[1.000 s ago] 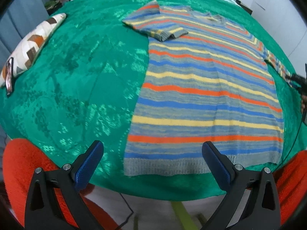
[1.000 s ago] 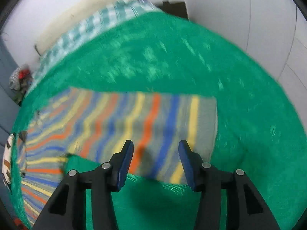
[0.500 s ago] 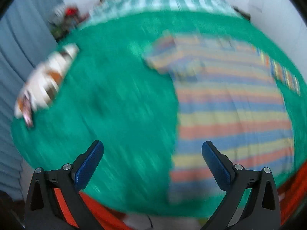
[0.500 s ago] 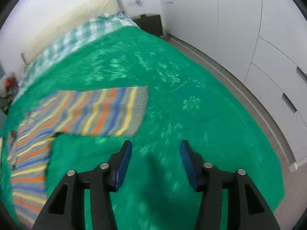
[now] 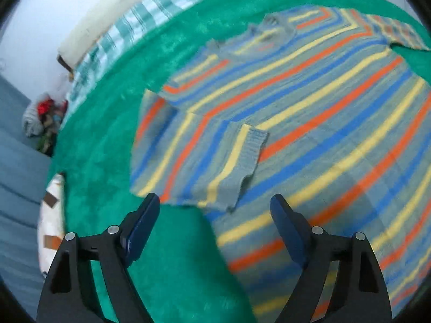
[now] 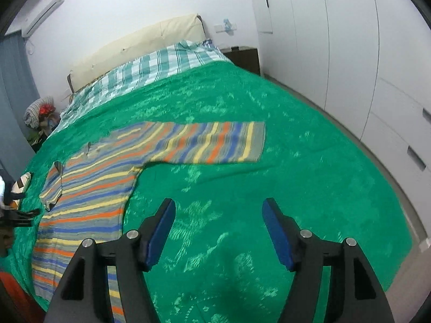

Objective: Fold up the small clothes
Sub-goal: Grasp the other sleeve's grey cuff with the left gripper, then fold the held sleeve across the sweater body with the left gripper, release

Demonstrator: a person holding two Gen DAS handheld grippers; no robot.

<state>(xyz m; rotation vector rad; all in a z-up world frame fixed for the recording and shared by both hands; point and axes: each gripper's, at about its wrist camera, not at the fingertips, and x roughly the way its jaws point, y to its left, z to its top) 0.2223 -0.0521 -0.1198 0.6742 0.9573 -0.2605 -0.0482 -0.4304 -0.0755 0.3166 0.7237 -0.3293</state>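
A striped knit sweater [image 5: 309,123] in grey, orange, yellow and blue lies flat on the green bedspread [image 5: 113,123]. Its left sleeve [image 5: 204,161] is folded over the body. My left gripper [image 5: 215,215] is open and empty just above that folded sleeve's lower edge. In the right wrist view the sweater [image 6: 94,188] lies at the left with its other sleeve [image 6: 212,145] stretched out flat to the right. My right gripper [image 6: 218,223] is open and empty above bare bedspread [image 6: 296,161], short of that sleeve.
A patterned pillow [image 5: 51,223] lies at the bed's left edge. A checked sheet [image 6: 150,70] and cream headboard [image 6: 140,43] are at the far end. White wardrobes [image 6: 350,53] stand to the right. A clothes pile [image 6: 40,113] sits by the curtain.
My left gripper has moved from the sweater's hem up to the folded left sleeve. My right gripper has pulled back from the right sleeve and widened its jaws, leaving the sleeve spread flat.
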